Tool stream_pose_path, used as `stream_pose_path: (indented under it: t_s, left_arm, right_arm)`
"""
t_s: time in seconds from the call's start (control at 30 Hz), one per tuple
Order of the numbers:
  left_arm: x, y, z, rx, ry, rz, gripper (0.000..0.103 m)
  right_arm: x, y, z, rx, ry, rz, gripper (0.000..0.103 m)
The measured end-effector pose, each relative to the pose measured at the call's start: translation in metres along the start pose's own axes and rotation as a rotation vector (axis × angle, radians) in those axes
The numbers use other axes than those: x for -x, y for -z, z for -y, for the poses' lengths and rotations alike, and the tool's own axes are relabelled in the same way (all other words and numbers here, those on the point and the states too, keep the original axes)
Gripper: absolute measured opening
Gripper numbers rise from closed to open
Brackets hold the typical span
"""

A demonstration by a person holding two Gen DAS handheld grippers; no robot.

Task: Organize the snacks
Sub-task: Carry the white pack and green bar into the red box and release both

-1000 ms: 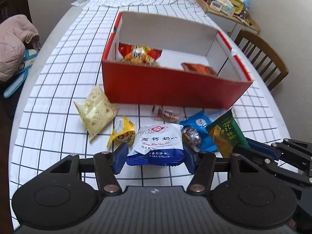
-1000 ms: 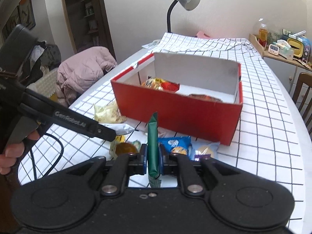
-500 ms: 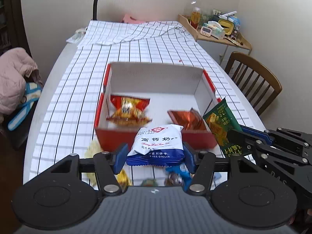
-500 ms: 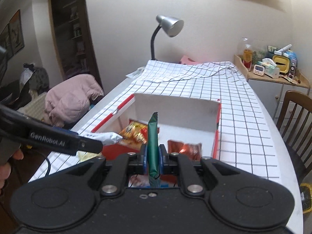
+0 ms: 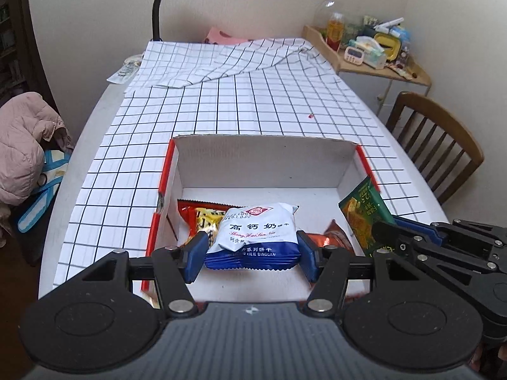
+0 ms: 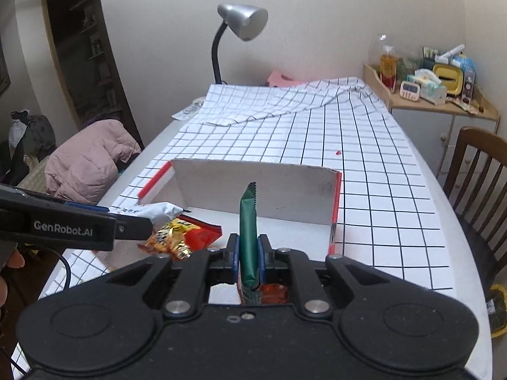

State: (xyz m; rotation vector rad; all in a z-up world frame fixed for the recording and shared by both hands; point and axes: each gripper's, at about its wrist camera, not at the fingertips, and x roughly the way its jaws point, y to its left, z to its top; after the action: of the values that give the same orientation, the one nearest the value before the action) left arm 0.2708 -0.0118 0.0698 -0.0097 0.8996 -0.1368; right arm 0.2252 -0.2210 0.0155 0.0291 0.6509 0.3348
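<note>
Both hands are over the red box [image 5: 348, 171] now, its open floor directly below and ahead of the left gripper [image 5: 252, 250] clamping the white-and-blue biscuit pack [image 5: 253, 237] crosswise, while the right gripper [image 6: 248, 258], alongside, pinches the green packet [image 6: 248, 221] upright.

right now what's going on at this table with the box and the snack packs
A person is sorting snacks into a red box with a gripper in each hand. The left gripper is shut on a white-and-blue biscuit pack above the box; the right gripper is shut on a thin green packet. Two orange-red packs already lie inside.
</note>
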Motion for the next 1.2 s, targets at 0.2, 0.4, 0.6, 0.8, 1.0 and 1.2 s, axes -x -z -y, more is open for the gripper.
stream_pose_path:
  t_s: [0.2, 0.4, 0.6, 0.8, 1.0, 1.2]
  left_arm:
    - [-0.035, -0.012, 0.0, 0.006, -0.008, -0.046, 0.059]
    - [-0.067, -0.011, 0.001, 0.005, 0.0, -0.102, 0.059]
    - [-0.092, -0.004, 0.004, -0.005, -0.003, -0.163, 0.059]
    - [-0.092, -0.002, 0.005, -0.015, -0.012, -0.144, 0.06]
    - [-0.084, -0.001, 0.007, -0.013, -0.013, -0.126, 0.061]
    - [-0.067, 0.002, 0.009, -0.017, -0.017, -0.098, 0.062]
  right_arm:
    - [-0.035, -0.009, 0.013, -0.041, 0.006, -0.046, 0.01]
    - [-0.06, -0.008, 0.022, -0.064, 0.013, -0.094, 0.009]
    - [-0.069, -0.002, 0.025, -0.067, 0.004, -0.123, 0.016]
    - [-0.07, 0.004, 0.031, -0.075, 0.01, -0.136, 0.022]
    - [-0.064, 0.005, 0.032, -0.078, 0.016, -0.131, 0.025]
    - [-0.048, 0.006, 0.03, -0.081, 0.018, -0.104, 0.033]
